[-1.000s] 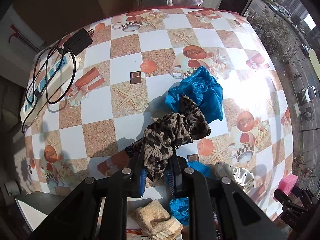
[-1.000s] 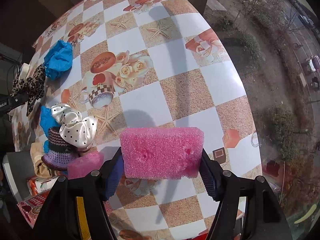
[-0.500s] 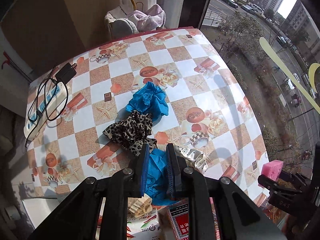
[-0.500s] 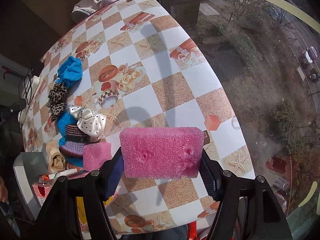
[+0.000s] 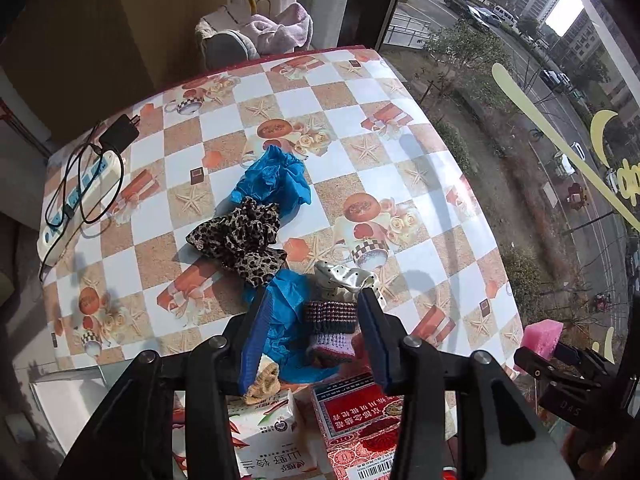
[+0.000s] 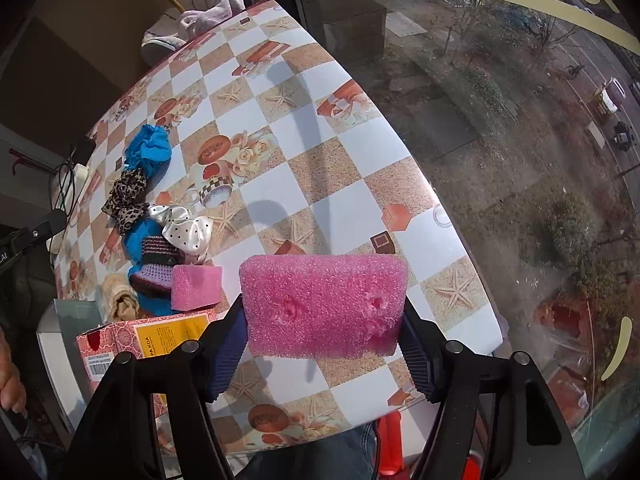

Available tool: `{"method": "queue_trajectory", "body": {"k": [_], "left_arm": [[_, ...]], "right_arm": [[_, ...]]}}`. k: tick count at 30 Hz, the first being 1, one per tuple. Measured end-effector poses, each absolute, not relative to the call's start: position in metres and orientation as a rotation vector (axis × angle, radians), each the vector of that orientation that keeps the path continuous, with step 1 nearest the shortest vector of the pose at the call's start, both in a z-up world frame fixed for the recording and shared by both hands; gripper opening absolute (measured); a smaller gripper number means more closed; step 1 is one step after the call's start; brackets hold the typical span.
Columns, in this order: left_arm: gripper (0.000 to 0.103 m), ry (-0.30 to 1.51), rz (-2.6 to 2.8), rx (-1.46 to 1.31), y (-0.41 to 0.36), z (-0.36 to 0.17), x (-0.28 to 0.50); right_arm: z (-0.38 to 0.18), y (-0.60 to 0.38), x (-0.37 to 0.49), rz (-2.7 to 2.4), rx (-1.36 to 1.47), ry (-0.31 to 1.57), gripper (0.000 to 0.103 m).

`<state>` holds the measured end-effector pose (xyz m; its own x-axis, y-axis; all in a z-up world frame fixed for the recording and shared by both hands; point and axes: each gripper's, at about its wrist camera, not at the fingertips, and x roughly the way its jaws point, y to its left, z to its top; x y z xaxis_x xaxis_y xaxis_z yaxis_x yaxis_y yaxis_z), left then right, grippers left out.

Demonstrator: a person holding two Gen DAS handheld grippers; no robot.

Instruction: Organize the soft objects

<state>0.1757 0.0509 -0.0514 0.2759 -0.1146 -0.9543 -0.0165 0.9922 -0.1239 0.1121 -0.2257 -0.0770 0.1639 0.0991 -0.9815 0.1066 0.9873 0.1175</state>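
My right gripper is shut on a pink sponge and holds it high above the table's near edge; it also shows in the left wrist view. My left gripper is open and empty, high above a pile of soft things: a leopard scrunchie, a blue cloth, a second blue cloth, a white dotted scrunchie, a purple knitted piece and a beige cloth. A second pink sponge lies by the pile.
The checkered table carries a power strip with black cables at the left edge. Two printed boxes lie at the near edge. A window with a street view runs along the right. A chair with towels stands beyond the far edge.
My left gripper let go of the leopard scrunchie beside the blue cloth, pulled back and up, and opened wide. My right gripper rose with the pink sponge.
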Motion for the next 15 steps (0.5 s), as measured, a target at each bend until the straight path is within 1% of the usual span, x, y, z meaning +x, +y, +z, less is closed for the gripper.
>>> {"method": "queue_trajectory", "body": {"k": [1, 3, 8, 15], "left_arm": [[0.085, 1.288, -0.038, -0.133, 0.061, -0.057, 0.179], [0.085, 1.302, 0.030, -0.141, 0.079, -0.073, 0.189], [0.085, 1.423, 0.129, -0.130, 0.102, -0.124, 0.224], [0.085, 1.517, 0.127, -0.049, 0.086, -0.183, 0.261]], "right_arm": [[-0.078, -0.227, 0.110, -0.003, 0.179, 1.412, 0.071], [-0.080, -0.228, 0.106, 0.003, 0.189, 1.420, 0.071], [-0.085, -0.240, 0.097, 0.005, 0.217, 1.448, 0.071], [-0.090, -0.260, 0.095, -0.009, 0.206, 1.482, 0.071]]}}
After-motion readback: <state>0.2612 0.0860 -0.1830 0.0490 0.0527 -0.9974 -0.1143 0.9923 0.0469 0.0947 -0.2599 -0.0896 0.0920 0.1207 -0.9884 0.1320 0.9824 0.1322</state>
